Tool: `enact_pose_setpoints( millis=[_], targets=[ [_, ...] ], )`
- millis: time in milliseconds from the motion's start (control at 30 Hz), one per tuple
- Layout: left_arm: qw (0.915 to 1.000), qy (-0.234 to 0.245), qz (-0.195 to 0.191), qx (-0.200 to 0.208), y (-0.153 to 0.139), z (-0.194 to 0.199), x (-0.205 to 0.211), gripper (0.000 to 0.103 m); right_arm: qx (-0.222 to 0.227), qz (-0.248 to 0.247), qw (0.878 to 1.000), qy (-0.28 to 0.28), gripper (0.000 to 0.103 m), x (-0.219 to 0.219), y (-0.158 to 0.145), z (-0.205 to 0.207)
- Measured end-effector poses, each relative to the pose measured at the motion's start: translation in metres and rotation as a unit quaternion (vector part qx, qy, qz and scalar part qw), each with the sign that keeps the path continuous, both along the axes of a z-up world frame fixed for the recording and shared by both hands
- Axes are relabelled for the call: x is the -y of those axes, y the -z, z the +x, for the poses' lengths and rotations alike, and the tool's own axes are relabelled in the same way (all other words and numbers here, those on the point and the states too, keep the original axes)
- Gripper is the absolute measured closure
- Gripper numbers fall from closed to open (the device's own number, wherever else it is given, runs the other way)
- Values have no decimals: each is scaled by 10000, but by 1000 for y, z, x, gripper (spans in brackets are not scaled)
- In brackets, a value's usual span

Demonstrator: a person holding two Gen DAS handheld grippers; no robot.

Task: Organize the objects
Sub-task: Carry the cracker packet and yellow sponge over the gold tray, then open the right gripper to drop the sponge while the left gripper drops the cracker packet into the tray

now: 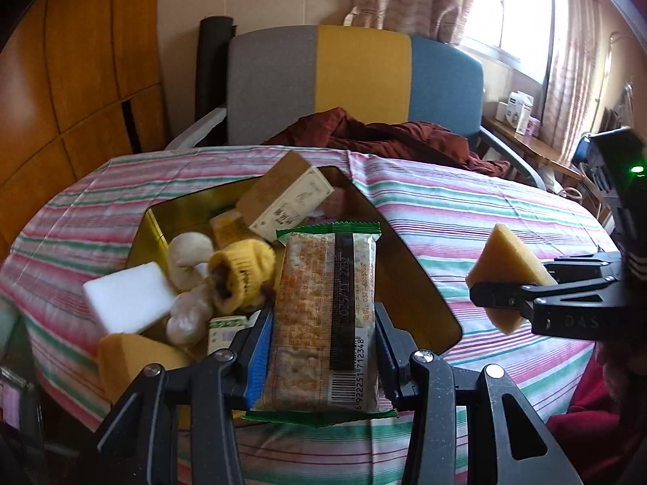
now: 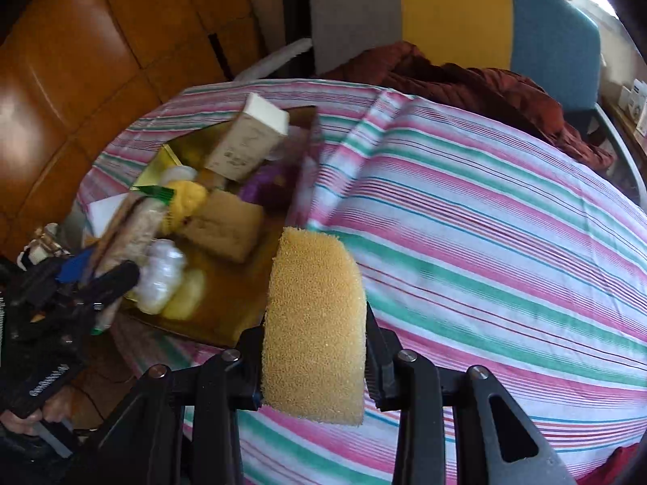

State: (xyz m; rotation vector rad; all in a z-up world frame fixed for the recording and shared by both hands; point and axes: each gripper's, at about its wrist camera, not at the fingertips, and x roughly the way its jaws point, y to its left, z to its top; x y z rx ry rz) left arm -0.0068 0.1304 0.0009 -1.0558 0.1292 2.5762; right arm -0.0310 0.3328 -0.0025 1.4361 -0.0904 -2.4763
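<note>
Two hand-held black grippers each hold something above a striped tablecloth [image 2: 505, 218]. The left gripper [image 1: 323, 347] is clamped on a clear-wrapped cracker packet with green ends [image 1: 323, 315], lengthwise between its jaws, over the near edge of a gold metal tray [image 1: 420, 295] crowded with objects. The right gripper [image 2: 313, 367] pinches a coarse yellow sponge block [image 2: 315, 323], just right of that tray.

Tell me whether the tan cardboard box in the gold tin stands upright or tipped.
Tipped: the tan cardboard box leans slantwise on other items in the gold tin.
</note>
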Motion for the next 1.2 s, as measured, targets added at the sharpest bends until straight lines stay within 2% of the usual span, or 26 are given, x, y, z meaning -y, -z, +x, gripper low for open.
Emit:
enact_pose_setpoints(
  millis=[300, 500, 633, 733, 833, 900, 1200],
  targets=[
    [9985, -411, 293, 217, 6, -9, 45, 57, -91, -74, 9996, -268, 67, 42, -5, 5],
    [9936, -813, 702, 348, 2, -15, 90, 57, -104, -97, 9990, -433, 67, 65, -5, -6],
    [9894, -810, 1111, 464, -3, -18, 101, 57, -98, -108, 9987, -482, 67, 76, -2, -14],
    [9888, -650, 1262, 466, -8, -21, 94, 57, -100, -124, 9990, -408, 64, 80, 0, -18],
    [9881, -467, 1373, 519, -10, -29, 79, 57, -56, -109, 9995, -276, 43, 78, 5, -22],
    [9883, -407, 1360, 552, -9, -34, 70, 57, -36, -116, 9997, -206, 37, 75, 7, -21],
    [9894, -215, 1294, 618, -5, -54, 30, 57, 13, -181, 9998, 24, 37, 56, 13, -8]
  ],
)
